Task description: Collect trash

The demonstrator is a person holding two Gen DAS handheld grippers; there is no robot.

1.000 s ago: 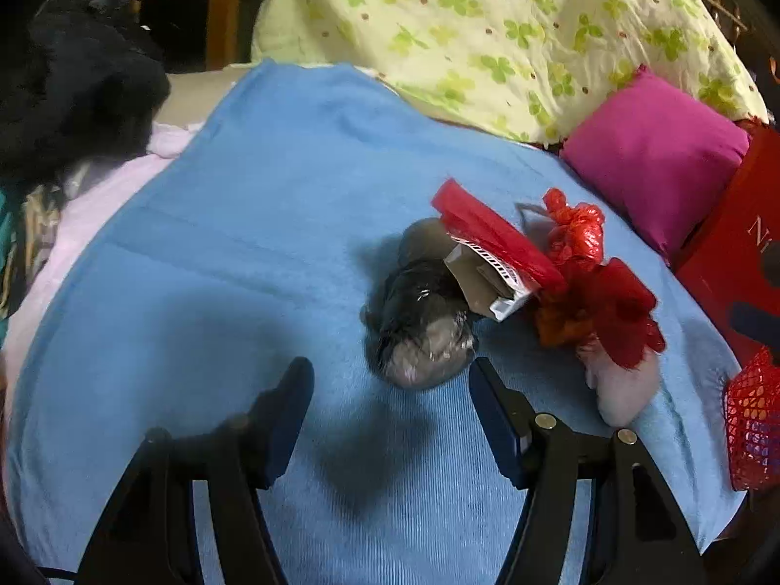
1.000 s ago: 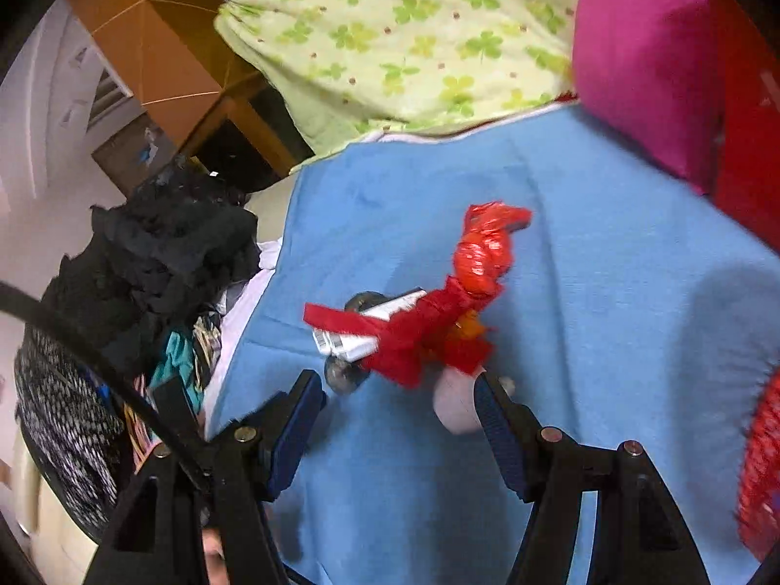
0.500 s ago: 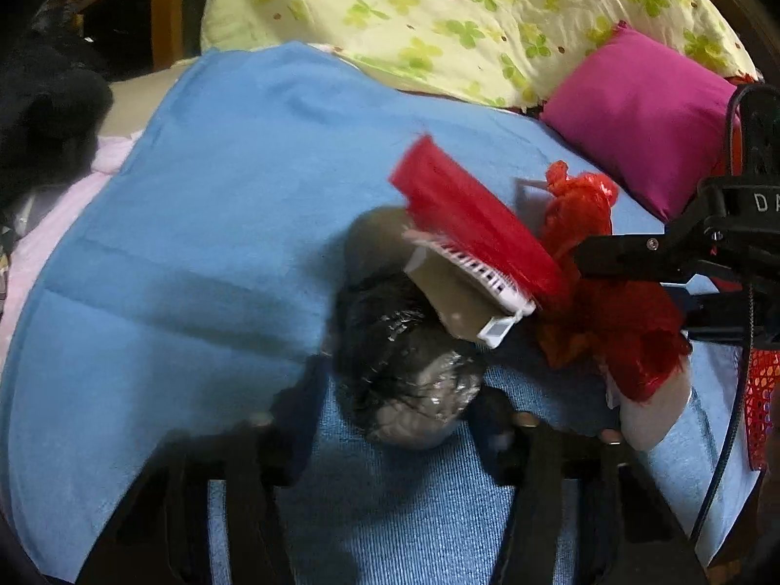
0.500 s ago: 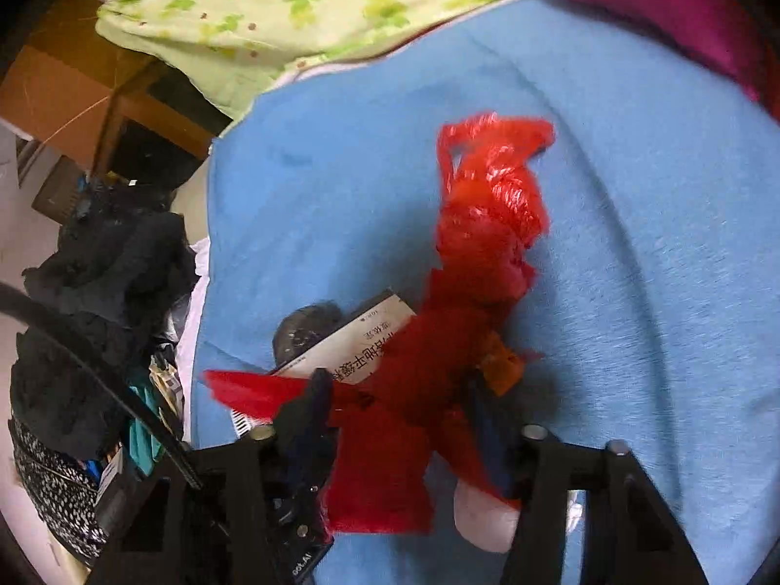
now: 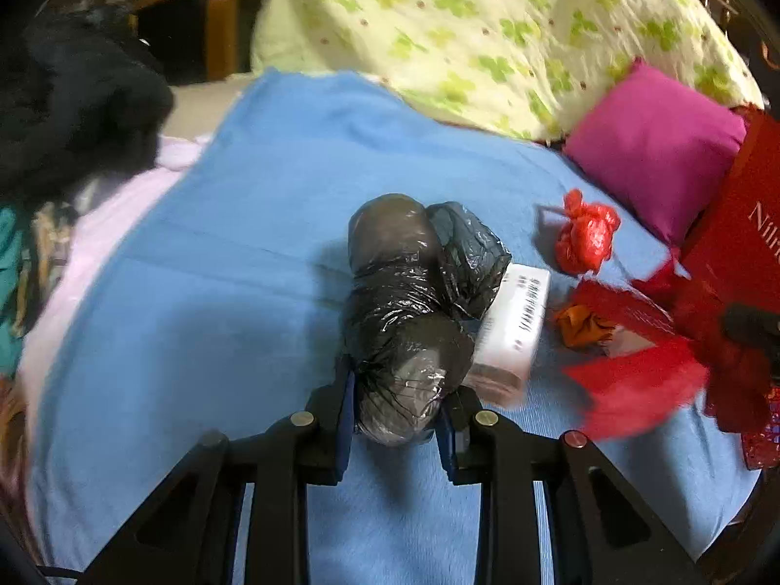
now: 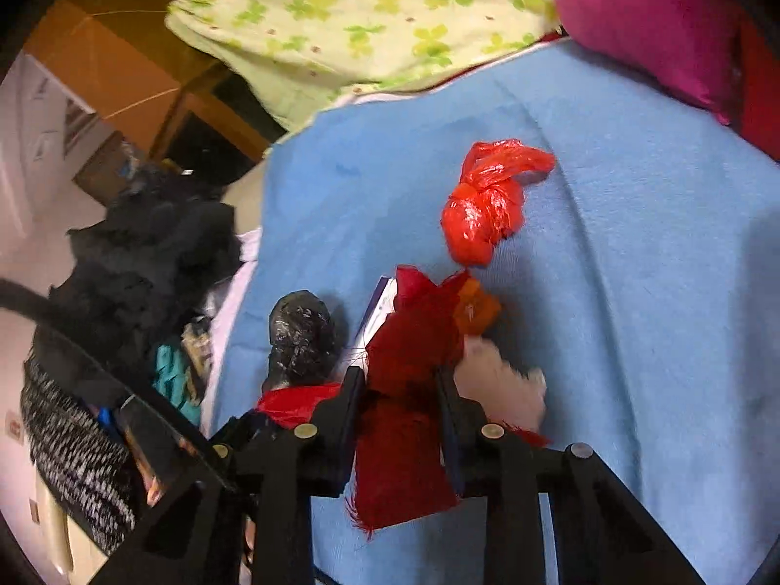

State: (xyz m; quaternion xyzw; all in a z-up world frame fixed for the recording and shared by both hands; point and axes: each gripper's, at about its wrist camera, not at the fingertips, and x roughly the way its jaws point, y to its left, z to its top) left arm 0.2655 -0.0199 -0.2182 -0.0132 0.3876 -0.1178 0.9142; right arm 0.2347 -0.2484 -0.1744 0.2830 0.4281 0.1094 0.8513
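My left hand-held gripper (image 5: 396, 412) has just been closing and now pinches the near end of the black plastic bundle (image 5: 404, 312), which lies on the blue blanket (image 5: 219, 292) and reaches away from me. The bundle hides the inner faces of the pads, so I see only their edges. A white box (image 5: 516, 326) with a barcode lies tight against the bundle's right side, its lower end blurred. Past it sit a small knotted red bag (image 5: 585, 239) and an orange scrap (image 5: 582, 324), both loose on the blanket.

My right hand-held gripper (image 6: 399, 390) has likewise just been closing, and it clamps the dark red wrapper (image 6: 414, 341); the wrapper spills out below the jaws and covers much of the fingers. What the pale blurred lump (image 6: 502, 382) beside it is, I cannot make out. In the left wrist view that wrapper is a red smear at the right edge, and the right hand-held gripper is only a dark sliver cut off there. The pink cushion (image 5: 653, 146) and the green-flowered quilt (image 5: 487, 24) lie beyond. A heap of dark clothes (image 6: 146, 253) on the left is too murky to sort out.
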